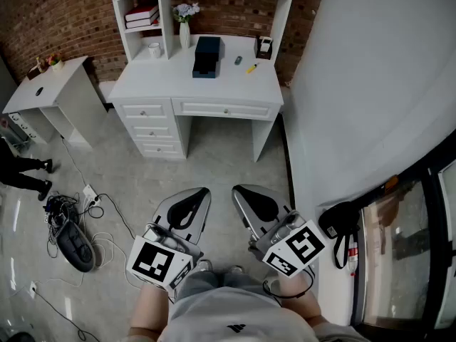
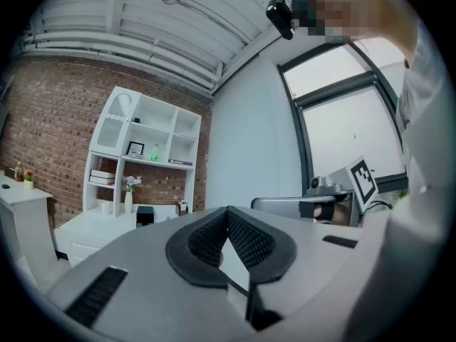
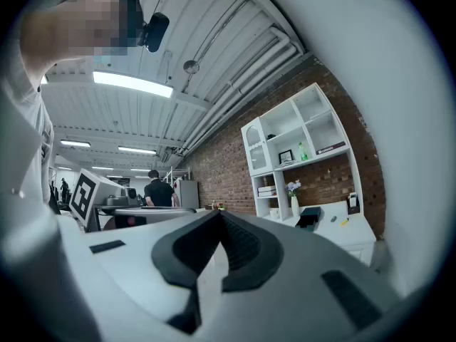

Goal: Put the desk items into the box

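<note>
Both tools held low, close in front of the person, well apart from the white desk

Left tool (image 1: 201, 191) – jaws together, tips meeting, nothing between them. Right tool (image 1: 239, 189) – jaws together as well, empty

Tabletop (image 1: 164, 84) carries the dark box (image 1: 206, 55), near the middle toward the back. Right of the box: small grey item (image 1: 238, 60), yellow pen (image 1: 252, 68), black-and-white holder (image 1: 265, 46) at the back right corner. Left of the box: white mug (image 1: 154, 49) and a vase (image 1: 184, 34) with flowers. All these items lie outside the box

Cables (image 1: 71, 226) on the floor at left
</note>
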Tool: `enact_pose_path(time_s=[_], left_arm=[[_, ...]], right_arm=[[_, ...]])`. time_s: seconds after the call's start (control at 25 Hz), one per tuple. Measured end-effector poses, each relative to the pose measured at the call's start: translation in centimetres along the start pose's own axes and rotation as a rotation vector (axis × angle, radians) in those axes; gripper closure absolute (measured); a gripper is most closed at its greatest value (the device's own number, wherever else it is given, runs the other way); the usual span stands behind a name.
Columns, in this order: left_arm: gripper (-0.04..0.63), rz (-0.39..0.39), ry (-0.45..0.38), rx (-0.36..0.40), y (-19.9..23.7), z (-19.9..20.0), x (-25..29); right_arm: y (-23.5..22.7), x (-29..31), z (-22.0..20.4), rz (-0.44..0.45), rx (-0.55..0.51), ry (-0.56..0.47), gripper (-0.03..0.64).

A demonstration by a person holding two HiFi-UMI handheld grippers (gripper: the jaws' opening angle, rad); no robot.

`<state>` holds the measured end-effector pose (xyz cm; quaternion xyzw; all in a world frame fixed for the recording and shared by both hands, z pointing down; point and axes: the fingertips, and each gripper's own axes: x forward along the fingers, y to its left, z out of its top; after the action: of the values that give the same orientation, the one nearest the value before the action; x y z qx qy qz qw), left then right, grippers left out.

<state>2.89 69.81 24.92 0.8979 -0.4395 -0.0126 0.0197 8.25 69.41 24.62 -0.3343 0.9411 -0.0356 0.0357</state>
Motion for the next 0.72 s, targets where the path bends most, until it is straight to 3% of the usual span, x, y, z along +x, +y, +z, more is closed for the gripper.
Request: enact_pose_path(time_s=[0.72], left_arm=[[0.584, -0.005, -0.001, 0.008, 2.6, -0.2, -0.3]], right_arm=[[-0.1, 2.5, -0.2, -0.036, -0.001, -0.009, 0.607]])
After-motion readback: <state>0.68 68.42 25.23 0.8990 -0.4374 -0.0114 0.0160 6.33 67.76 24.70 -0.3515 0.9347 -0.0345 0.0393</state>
